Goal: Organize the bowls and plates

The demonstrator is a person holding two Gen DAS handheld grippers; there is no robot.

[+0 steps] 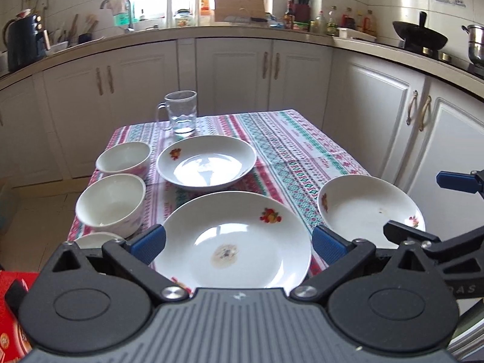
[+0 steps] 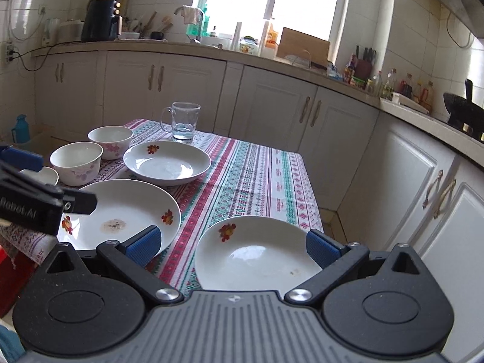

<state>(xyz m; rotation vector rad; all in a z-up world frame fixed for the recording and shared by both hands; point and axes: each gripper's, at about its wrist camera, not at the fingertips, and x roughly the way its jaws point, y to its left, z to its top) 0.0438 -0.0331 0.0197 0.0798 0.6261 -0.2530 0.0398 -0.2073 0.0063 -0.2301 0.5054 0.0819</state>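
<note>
Both grippers are hovering wide open and empty: the left gripper [image 1: 239, 245] is facing the stained plate [image 1: 233, 239], the right gripper [image 2: 233, 248] the near-edge plate [image 2: 257, 254], likely lining up to stack them. A third plate [image 1: 206, 161] and two bowls [image 1: 110, 202] are waiting behind on the tablecloth [image 1: 290, 151].

Right gripper [image 2: 233, 246] spread wide over near plate [image 2: 254, 254]; stained plate [image 2: 121, 211] left; small dish [image 2: 45, 175], possibly saucer, beyond.
</note>
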